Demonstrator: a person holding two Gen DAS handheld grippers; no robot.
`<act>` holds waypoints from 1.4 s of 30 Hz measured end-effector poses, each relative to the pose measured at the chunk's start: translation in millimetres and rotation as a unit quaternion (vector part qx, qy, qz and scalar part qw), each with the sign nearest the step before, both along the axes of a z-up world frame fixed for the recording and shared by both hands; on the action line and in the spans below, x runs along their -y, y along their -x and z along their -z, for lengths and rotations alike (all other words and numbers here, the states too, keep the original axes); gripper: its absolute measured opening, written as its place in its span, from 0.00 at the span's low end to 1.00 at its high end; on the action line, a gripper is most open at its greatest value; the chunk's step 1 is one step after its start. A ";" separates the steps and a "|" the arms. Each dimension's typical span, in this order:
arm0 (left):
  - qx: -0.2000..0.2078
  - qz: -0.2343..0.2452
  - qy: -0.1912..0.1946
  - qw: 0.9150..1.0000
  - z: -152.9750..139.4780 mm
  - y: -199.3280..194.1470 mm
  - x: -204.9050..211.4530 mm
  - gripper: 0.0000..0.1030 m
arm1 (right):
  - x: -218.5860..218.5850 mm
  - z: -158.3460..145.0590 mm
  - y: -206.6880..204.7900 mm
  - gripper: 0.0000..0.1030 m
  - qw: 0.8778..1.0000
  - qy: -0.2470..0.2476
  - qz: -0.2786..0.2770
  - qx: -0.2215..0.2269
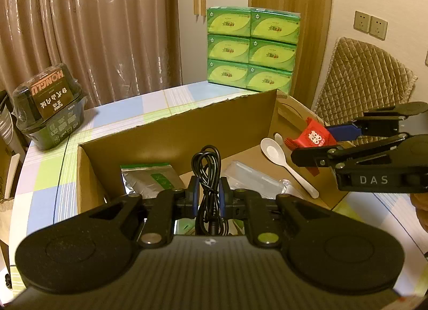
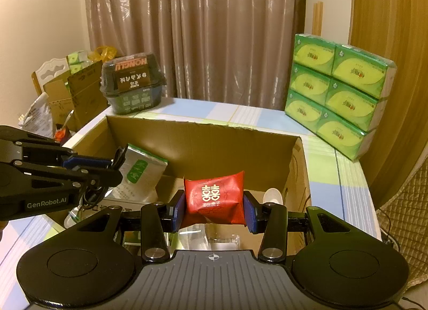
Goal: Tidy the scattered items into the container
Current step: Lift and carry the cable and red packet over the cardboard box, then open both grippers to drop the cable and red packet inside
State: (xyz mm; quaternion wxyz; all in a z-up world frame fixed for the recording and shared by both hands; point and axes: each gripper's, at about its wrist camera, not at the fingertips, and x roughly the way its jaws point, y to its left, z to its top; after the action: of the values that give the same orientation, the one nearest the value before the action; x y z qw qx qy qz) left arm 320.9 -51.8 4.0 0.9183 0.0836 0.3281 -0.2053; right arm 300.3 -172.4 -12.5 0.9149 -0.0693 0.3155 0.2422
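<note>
Above the open cardboard box (image 1: 171, 133) on the checked tabletop (image 1: 48, 173), your left gripper (image 1: 209, 197) has its fingers clamped on a coiled black cable (image 1: 207, 176), your right gripper (image 2: 214, 211) has its fingers clamped on a red packet (image 2: 214, 197), and a white spoon (image 1: 283, 160) and a silver pouch (image 2: 139, 173) lie inside.
</note>
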 end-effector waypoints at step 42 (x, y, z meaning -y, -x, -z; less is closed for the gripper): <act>0.023 -0.034 -0.013 0.999 3.7 2.4 -17.9 0.90 | -11.2 2.9 -2.3 0.41 1.000 0.006 -0.003 0.000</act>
State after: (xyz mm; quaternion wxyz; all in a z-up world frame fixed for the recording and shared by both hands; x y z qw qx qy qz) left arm 318.5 -33.8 0.3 0.9308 0.0894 0.3124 -0.1676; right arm 302.6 -161.3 -15.4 0.9136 -0.0758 0.3172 0.2430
